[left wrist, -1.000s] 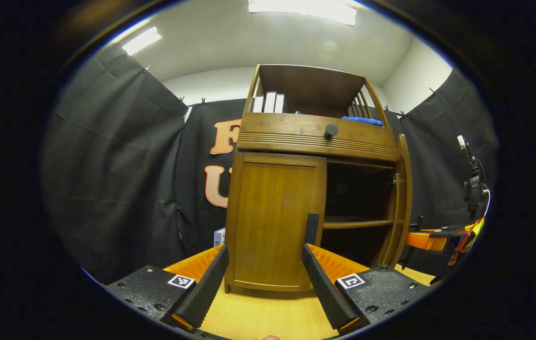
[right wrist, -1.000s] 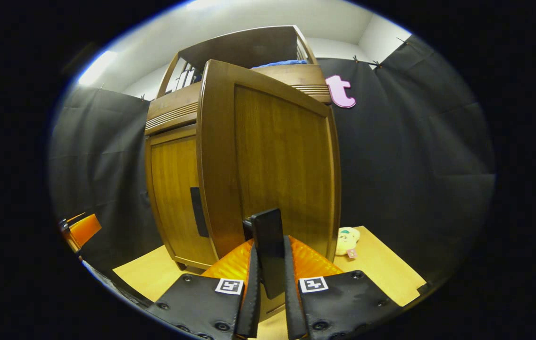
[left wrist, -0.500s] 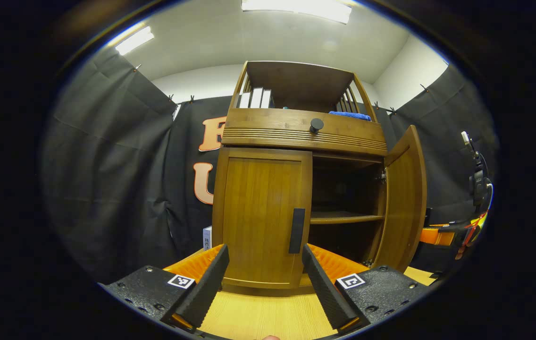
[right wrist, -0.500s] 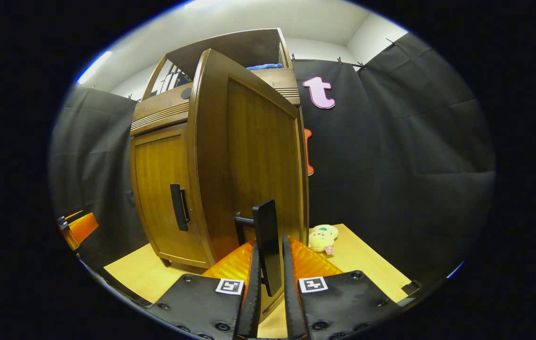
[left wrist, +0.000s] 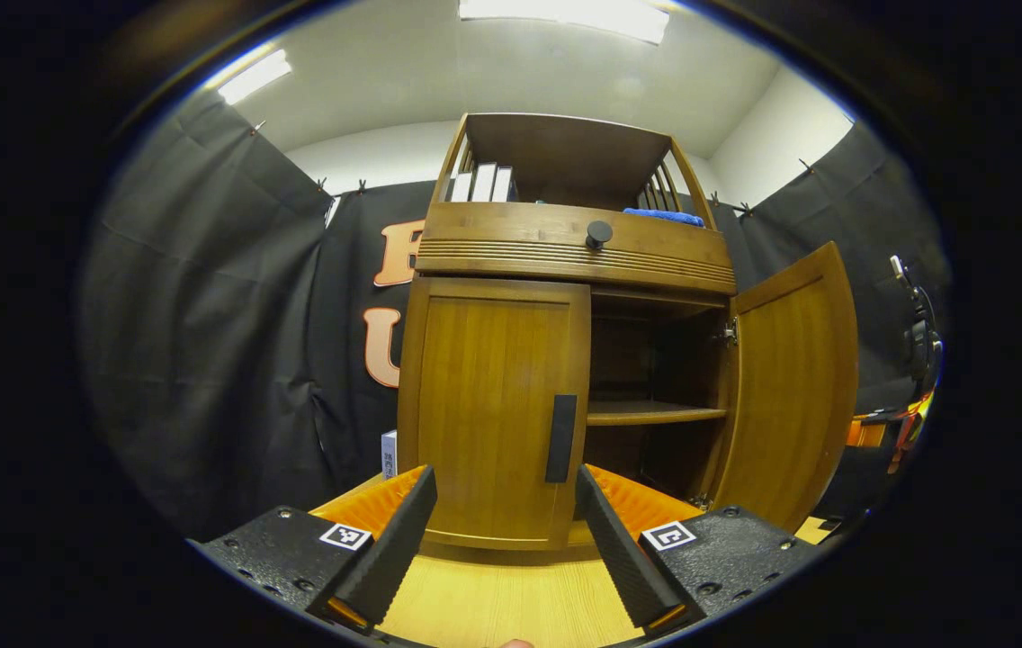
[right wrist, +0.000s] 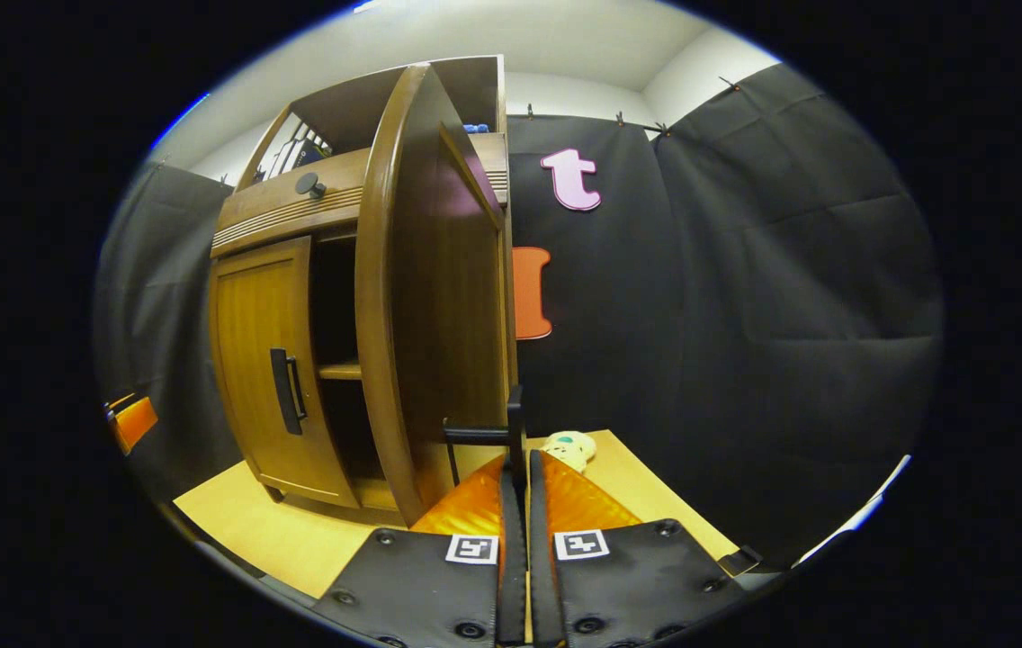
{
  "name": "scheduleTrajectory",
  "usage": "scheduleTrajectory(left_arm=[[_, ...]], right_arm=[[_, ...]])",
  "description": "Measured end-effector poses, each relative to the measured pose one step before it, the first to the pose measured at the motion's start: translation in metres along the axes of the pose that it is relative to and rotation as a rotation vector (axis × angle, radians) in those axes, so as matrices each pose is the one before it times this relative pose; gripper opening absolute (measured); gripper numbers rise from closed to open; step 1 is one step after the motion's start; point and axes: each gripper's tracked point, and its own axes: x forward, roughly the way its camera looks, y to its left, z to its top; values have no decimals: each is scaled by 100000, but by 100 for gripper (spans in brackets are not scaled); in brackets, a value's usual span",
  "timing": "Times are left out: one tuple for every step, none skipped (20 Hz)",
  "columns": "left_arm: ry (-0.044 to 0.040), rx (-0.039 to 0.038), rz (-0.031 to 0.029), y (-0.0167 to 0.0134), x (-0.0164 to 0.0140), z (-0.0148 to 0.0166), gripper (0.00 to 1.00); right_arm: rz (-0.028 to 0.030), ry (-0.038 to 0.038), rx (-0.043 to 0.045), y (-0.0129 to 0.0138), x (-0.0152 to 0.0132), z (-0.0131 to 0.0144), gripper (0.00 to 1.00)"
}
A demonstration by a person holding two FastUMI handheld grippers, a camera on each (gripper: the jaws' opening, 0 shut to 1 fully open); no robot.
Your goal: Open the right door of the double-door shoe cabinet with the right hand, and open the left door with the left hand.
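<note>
L gripper [left wrist: 497, 540] held low, level, facing cabinet front, fingers wide apart w/ nothing between them; sits short of the left door [left wrist: 493, 409], not touching it. The left door's handle [left wrist: 560, 438], dark vertical bar at the door's inner edge, lines up roughly between the finger tips but farther back. Left door is closed flat. R gripper [right wrist: 518, 504] points along the right door [right wrist: 439, 297], seen nearly edge-on in right gripper view; fingers pressed together on the right door's handle [right wrist: 511, 432], dark bar w/ a standoff running back to the door face. In left gripper view right door [left wrist: 790, 387] swung wide open to the right, hinge side at cabinet edge, inside shelf [left wrist: 650, 412] exposed, interior dark. Shoe cabinet [left wrist: 565, 261] stands on a light wood tabletop [left wrist: 493, 603], w/ a drawer front above the doors carrying a round dark knob [left wrist: 598, 233]; open top rack holds white books [left wrist: 479, 183] on left and a blue cloth [left wrist: 664, 215] on right. Small white box [left wrist: 389, 453] beside cabinet's left foot. In right gripper view a small plush toy [right wrist: 569, 447] lies on tabletop just past the open door, near the wall. Orange part of the other gripper at far left edge [right wrist: 131, 421], too small to tell its pose. Nothing stands between L gripper and left door handle.
</note>
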Motion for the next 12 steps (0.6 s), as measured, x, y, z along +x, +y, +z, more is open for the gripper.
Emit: scheduleTrajectory(left_arm=[[104,-10,-260,-13,-37,12,94],[26,-4,-207,-44,-13,24,94],[41,-13,-154,23,-9,-31,94],[22,-13,20,-25,-5,30,94],[-61,19,199,75,10,22,95],[31,-27,336,25,7,-28,94],[96,-122,360,45,-6,4,94],[121,-301,520,89,32,2,94],[178,-404,448,43,-15,74,94],[31,-453,437,33,-7,-55,91],[-70,-294,366,41,-38,59,91],[-173,-167,443,26,27,-3,91]], right_arm=[[1438,140,-253,-448,-14,88,10],[1345,142,516,-347,-50,-40,10],[982,82,383,-475,-42,-18,10],[1088,276,-168,-311,31,-16,10],[1173,245,-538,-230,32,52,10],[1104,0,-469,-236,-16,24,10],[1258,-202,-3,-303,-4,23,10],[1137,-243,572,-433,63,79,10],[966,-111,1033,-566,34,20,10],[1455,487,370,-334,56,-30,10],[1420,333,-533,-338,5,1,11],[1407,360,-738,-307,-25,-48,23]])
